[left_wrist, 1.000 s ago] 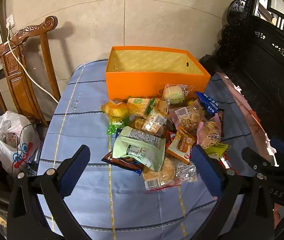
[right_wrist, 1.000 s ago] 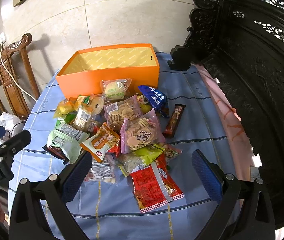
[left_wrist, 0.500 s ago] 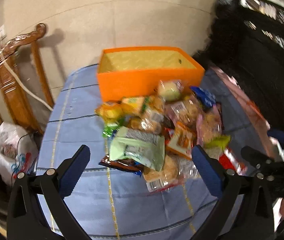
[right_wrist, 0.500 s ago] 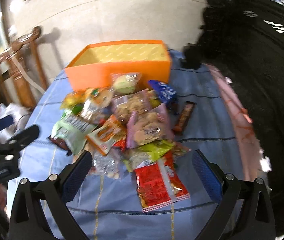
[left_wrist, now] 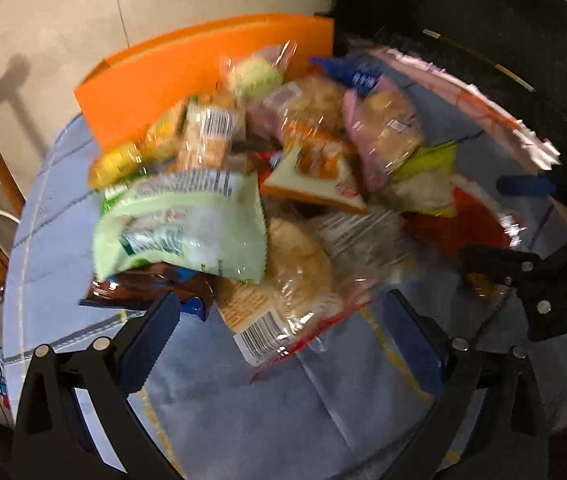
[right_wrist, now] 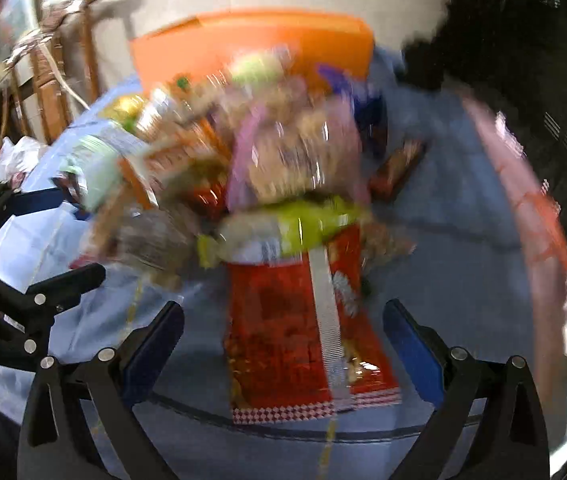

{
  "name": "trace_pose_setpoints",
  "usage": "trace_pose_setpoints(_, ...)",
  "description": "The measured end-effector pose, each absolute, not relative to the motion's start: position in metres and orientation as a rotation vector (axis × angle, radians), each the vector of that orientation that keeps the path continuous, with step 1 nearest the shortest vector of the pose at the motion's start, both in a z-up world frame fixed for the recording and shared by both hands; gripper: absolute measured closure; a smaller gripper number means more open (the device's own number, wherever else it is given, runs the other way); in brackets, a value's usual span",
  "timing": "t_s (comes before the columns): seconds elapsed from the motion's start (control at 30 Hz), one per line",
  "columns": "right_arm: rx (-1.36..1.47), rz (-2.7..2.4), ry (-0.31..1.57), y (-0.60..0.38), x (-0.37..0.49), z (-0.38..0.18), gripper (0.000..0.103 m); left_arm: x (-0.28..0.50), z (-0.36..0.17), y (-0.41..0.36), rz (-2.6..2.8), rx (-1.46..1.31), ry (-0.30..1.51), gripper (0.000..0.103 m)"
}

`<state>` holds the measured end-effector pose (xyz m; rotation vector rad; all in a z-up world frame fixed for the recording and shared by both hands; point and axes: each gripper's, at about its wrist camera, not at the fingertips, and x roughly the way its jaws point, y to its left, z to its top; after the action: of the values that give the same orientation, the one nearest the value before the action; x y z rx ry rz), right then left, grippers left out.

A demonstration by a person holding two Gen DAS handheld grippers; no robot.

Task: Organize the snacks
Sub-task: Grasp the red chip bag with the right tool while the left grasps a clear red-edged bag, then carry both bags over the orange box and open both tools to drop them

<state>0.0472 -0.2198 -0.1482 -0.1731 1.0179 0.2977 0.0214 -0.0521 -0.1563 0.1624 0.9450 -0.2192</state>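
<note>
Left wrist view: left gripper dropped closer, gaping over clear plastic biscuit packet.
Right wrist view: right gripper likewise lower, spread around red foil snack packet.
Meaning: grasps imminent; orange cardboard box awaits.

Left tongs: fingers spread wide, nothing held, pointing forward and down. Right tongs: fingers spread wide, nothing held, alongside the left, both views blurred.

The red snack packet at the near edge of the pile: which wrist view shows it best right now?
The right wrist view. The red snack packet lies nearly whole there, between the open right gripper fingers, though blurred. The left wrist view shows only a red sliver at the pile's right side, under other bags.
</note>
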Motion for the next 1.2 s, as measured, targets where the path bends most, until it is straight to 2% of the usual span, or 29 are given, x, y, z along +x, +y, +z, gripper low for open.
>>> trace_pose_setpoints(0.13, -0.185, 0.282, 0.975, -0.221, 0.052, -0.156, 0.004, 0.025, -0.168, -0.047, -0.286, 0.108, 0.877, 0.004)
trace_pose_setpoints(0.17, -0.216, 0.264, 0.977, -0.219, 0.054, -0.158, 0.008, 0.026, -0.170, -0.048, -0.280, 0.120, 0.873, 0.004)
trace_pose_setpoints(0.2, -0.228, 0.237, 1.007, -0.218, 0.058, -0.161, 0.026, 0.027, -0.172, -0.050, -0.268, 0.134, 0.866, 0.004)
trace_pose_setpoints(0.23, -0.197, 0.242, 1.033, -0.220, 0.062, -0.164, 0.031, 0.026, -0.174, -0.053, -0.245, 0.138, 0.857, 0.004)
trace_pose_setpoints(0.33, -0.169, 0.220, 1.064, -0.219, 0.064, -0.165, 0.034, 0.027, -0.189, -0.065, -0.174, 0.218, 0.897, 0.004)
trace_pose_setpoints(0.37, -0.172, 0.217, 1.075, -0.218, 0.064, -0.164, 0.034, 0.028, -0.190, -0.068, -0.167, 0.226, 0.909, 0.009)
trace_pose_setpoints(0.4, -0.160, 0.217, 1.092, -0.217, 0.064, -0.163, 0.034, 0.029, -0.189, -0.067, -0.174, 0.196, 0.915, 0.025)
trace_pose_setpoints(0.43, -0.131, 0.216, 1.111, -0.218, 0.060, -0.162, 0.034, 0.029, -0.188, -0.063, -0.195, 0.146, 0.928, 0.034)
trace_pose_setpoints(0.5, -0.117, 0.199, 1.110, -0.219, 0.052, -0.158, 0.034, 0.026, -0.187, -0.055, -0.204, 0.090, 0.922, 0.071)
trace_pose_setpoints(0.53, -0.133, 0.188, 1.097, -0.218, 0.046, -0.155, 0.034, 0.025, -0.187, -0.054, -0.196, 0.096, 0.914, 0.078)
trace_pose_setpoints(0.67, -0.156, 0.191, 1.065, -0.218, 0.028, -0.144, 0.034, 0.023, -0.179, -0.045, -0.213, 0.036, 0.914, 0.092)
trace_pose_setpoints(0.77, -0.157, 0.176, 1.059, -0.221, 0.023, -0.141, 0.034, 0.019, -0.165, -0.043, -0.195, 0.066, 0.851, 0.093)
trace_pose_setpoints(0.83, -0.145, 0.174, 1.066, -0.223, 0.028, -0.145, 0.034, 0.020, -0.158, -0.040, -0.198, 0.059, 0.844, 0.090)
trace_pose_setpoints(0.87, -0.140, 0.173, 1.066, -0.226, 0.027, -0.145, 0.034, 0.020, -0.154, -0.037, -0.186, 0.047, 0.830, 0.069)
trace_pose_setpoints(0.9, -0.141, 0.172, 1.061, -0.228, 0.025, -0.146, 0.034, 0.019, -0.151, -0.035, -0.176, 0.039, 0.810, 0.025)
trace_pose_setpoints(0.93, -0.148, 0.168, 1.055, -0.228, 0.025, -0.147, 0.034, 0.015, -0.146, -0.032, -0.144, 0.038, 0.755, 0.007)
trace_pose_setpoints(1.0, -0.144, 0.168, 1.059, -0.232, 0.027, -0.150, 0.034, 0.008, -0.138, -0.030, -0.137, 0.048, 0.694, 0.004)
trace_pose_setpoints(1.2, -0.125, 0.187, 1.056, -0.230, 0.026, -0.150, 0.034, 0.012, -0.143, -0.049, -0.169, 0.217, 0.691, 0.004)
